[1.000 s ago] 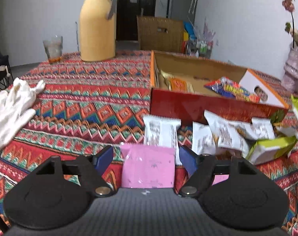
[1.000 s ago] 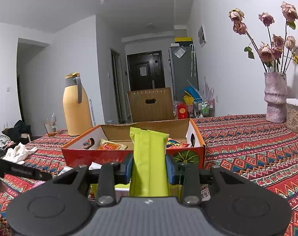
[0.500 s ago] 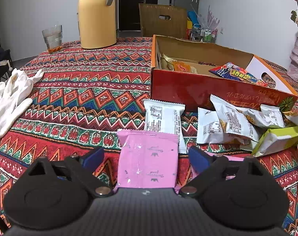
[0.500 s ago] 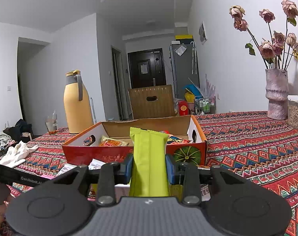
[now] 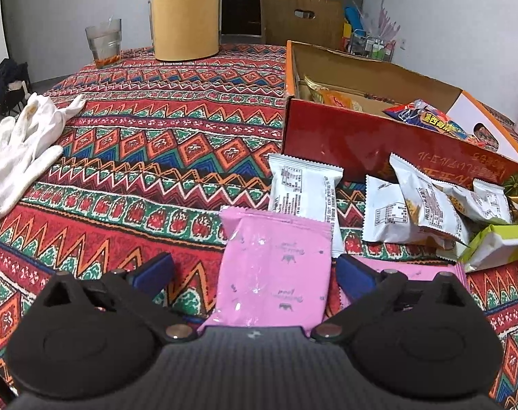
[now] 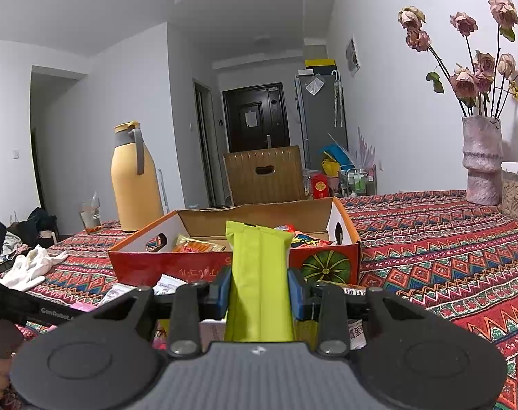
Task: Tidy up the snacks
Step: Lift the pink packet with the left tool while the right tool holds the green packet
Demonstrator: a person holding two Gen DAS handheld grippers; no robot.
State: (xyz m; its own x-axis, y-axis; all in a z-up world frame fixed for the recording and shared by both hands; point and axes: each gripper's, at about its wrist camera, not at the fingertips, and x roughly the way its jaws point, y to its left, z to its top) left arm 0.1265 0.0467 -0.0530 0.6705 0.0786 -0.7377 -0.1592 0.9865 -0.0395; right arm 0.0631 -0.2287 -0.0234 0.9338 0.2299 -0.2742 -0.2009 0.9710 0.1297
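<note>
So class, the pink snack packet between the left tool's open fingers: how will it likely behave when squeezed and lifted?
The pink packet looks like thin glossy film, so it may slip or crumple between the left tool's fingers. It lies flat with a puffed middle, so it is probably light and somewhat floppy. Its far edge overlaps a white packet, which might shift when it is lifted.

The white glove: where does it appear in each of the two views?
Left wrist view: the white glove lies at the far left edge, on the patterned tablecloth.
Right wrist view: the glove lies low at the left, small.
Shared landmark: the yellow jug, behind the glove in both views.
</note>
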